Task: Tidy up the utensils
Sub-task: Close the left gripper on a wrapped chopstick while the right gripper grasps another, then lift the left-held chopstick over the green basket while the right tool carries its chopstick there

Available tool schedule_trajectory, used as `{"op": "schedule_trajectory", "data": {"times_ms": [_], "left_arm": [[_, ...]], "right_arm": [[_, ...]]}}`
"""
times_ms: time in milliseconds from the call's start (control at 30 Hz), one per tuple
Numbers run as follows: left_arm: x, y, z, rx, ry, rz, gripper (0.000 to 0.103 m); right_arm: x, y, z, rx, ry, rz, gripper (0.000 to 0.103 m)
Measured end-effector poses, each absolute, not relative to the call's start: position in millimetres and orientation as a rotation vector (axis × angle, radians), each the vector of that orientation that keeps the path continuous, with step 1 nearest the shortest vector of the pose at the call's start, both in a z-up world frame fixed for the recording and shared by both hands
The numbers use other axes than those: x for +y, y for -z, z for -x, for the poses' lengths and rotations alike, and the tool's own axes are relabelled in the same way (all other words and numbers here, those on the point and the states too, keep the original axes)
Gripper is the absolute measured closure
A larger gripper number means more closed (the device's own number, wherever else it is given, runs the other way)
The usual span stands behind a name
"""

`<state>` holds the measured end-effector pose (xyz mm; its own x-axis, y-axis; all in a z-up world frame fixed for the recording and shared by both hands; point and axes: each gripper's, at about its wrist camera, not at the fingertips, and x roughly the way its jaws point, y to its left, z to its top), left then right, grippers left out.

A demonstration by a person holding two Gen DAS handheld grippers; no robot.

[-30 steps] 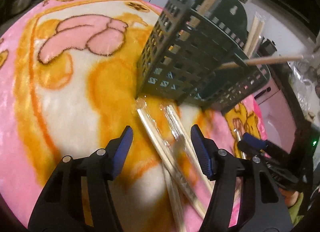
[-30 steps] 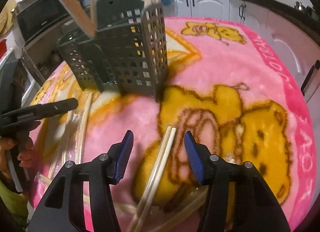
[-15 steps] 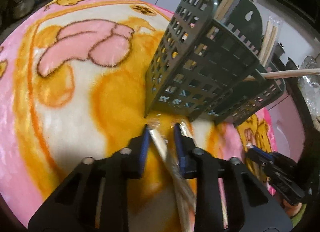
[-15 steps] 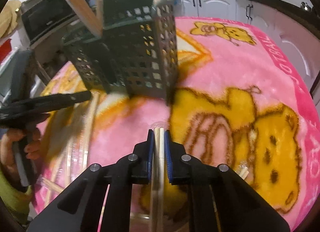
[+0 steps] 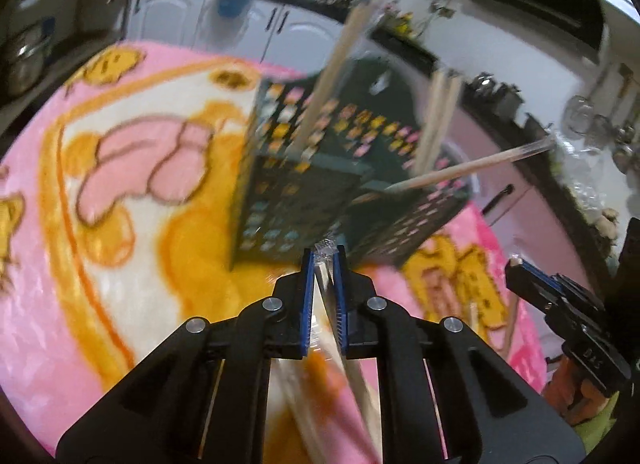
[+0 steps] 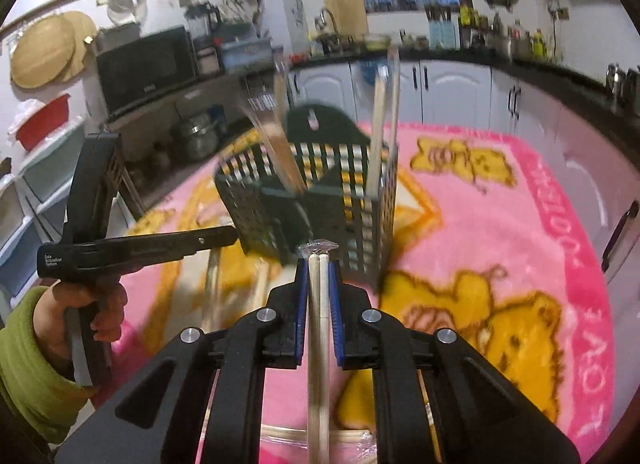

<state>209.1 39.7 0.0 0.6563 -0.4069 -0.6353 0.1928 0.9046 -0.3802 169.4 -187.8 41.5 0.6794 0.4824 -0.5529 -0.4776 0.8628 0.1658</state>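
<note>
Pink-and-yellow cartoon fleece blanket (image 6: 500, 232) covers the table to its round edge; bare fleece lies left of the holder in the left view. Dark green perforated plastic utensil holder (image 5: 296, 192) stands mid-table, wrapped chopsticks upright inside. Left gripper (image 5: 323, 260) is clenched on a plastic-wrapped wooden chopstick pair (image 5: 326, 284), just before the holder. Right gripper (image 6: 318, 268) grasps another wrapped chopstick pair (image 6: 319, 304), tips level with its fingertips.
</note>
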Motion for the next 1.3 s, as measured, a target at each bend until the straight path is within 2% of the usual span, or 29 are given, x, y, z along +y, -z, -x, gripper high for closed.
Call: {"op": "schedule_trajectory", "data": {"times_ms": [533, 1300], "left_arm": [[9.7, -86.6, -172.7, 0.589, 0.449, 0.214, 0.1], [-41.4, -158.9, -155.8, 0.418, 0.541, 0.083, 0.1]], "right_arm": [[-203.6, -98.8, -128.0, 0.402, -0.549, -0.026, 0.093], [-221.9, -141.7, -120.5, 0.28, -0.498, -0.056, 0.093]]}}
